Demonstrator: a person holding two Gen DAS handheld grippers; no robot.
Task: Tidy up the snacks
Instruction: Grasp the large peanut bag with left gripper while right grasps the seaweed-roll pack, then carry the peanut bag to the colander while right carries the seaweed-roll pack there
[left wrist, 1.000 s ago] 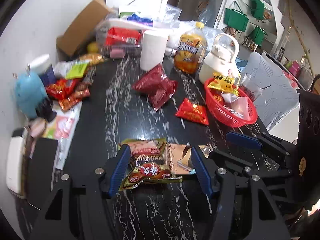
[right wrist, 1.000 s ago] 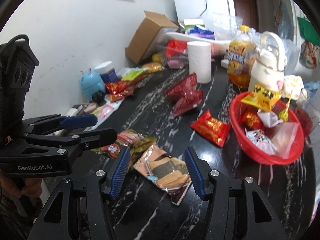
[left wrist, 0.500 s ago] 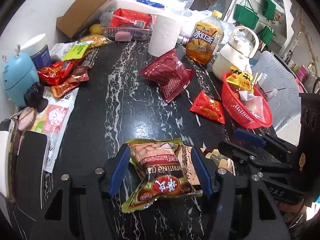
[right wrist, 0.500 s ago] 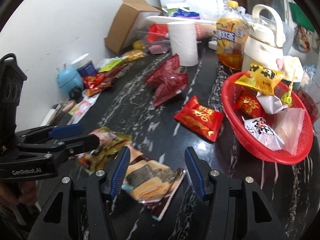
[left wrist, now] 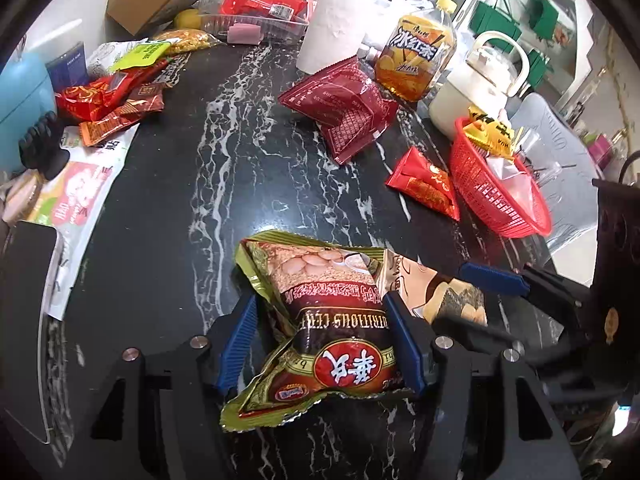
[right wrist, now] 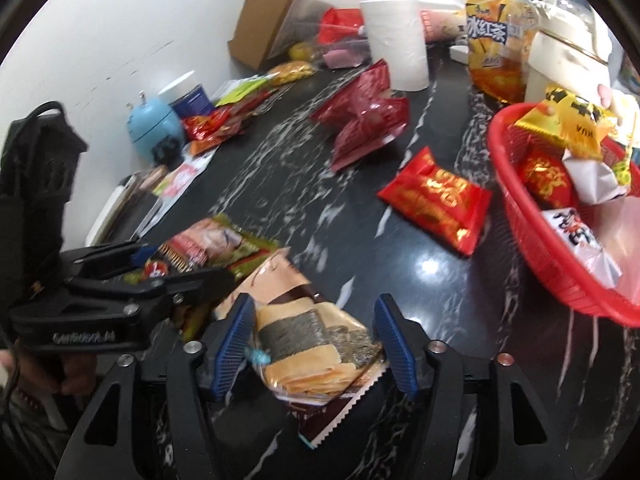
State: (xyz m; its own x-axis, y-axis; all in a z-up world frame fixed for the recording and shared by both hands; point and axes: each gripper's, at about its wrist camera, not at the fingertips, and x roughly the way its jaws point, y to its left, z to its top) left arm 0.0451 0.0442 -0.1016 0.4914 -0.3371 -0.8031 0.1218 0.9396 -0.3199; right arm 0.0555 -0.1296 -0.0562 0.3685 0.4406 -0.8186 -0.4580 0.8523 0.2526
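Left wrist view, far left first: left gripper (left wrist: 320,300) angled down over the black marbled table (left wrist: 160,220), blue pads spread to either side of a green-gold snack bag (left wrist: 332,320). Bag lying flat on the table, printed face up, crumpled edge just beside the left pad, right pad at or against its side. No clear squeeze visible; read as straddling, not pinching.

Just to the right, overlapping that bag's edge: tan seaweed-roll packet (right wrist: 304,344), also flat on the table. Right gripper (right wrist: 314,304) poised over it, jaws opening, packet between the pads with a sliver of gap on each side. Not gripped.

Further right: red-and-gold packet (right wrist: 436,204) loose on the table, near the red basket (right wrist: 540,248). Basket at the right edge, already holding several snacks. Dark red pouches (left wrist: 344,108) beyond, mid-table, untouched.

Step in hand, as judged: paired pick-up, one snack per gripper, both at the closing-in stage.

Next move, as judged: press down until the pads bracket each wrapper's bulk, then close. Left first, perhaps, since its bag overlaps the tan packet's corner. Slick foil and flat lie likely to let the pads slide off; firm pinch on the plump middle advisable. Then lift and carry right to the basket.
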